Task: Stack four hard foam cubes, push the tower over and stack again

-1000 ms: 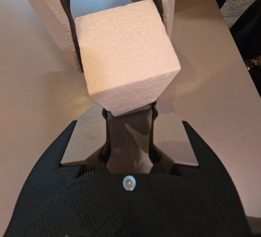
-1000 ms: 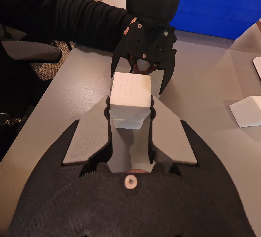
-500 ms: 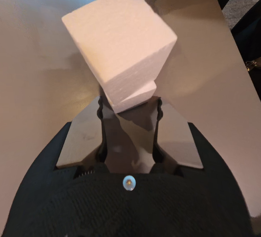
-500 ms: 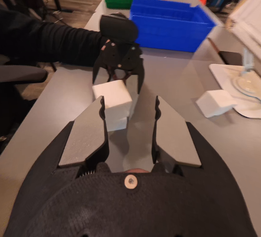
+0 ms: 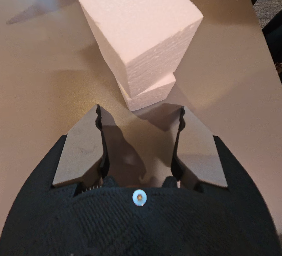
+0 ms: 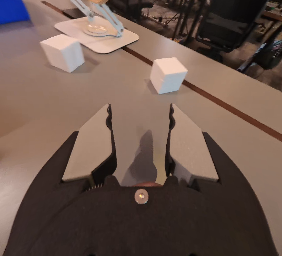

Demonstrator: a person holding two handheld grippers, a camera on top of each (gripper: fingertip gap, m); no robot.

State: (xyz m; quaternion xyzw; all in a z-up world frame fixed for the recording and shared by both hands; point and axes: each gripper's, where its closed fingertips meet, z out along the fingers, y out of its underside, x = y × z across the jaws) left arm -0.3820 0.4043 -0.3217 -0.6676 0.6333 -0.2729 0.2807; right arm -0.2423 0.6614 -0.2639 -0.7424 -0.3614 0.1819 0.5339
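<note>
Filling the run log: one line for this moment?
stack: top cube on bottom cube | loose: near cube, far cube | left gripper open | right gripper open

Bare worktop [image 6: 76, 103] lies ahead of the right gripper [image 6: 140, 107]; two loose foam cubes [image 6: 167, 75] and a lamp base [image 6: 99, 38] crowd the far edge. The two-cube stack [image 5: 137, 35] blocks the left gripper [image 5: 140, 108].

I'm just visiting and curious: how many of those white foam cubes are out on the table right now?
4. Two are stacked: the top cube sits twisted on the bottom cube, before the left gripper. Two lie loose: one beside the lamp base, one near the table seam.
</note>
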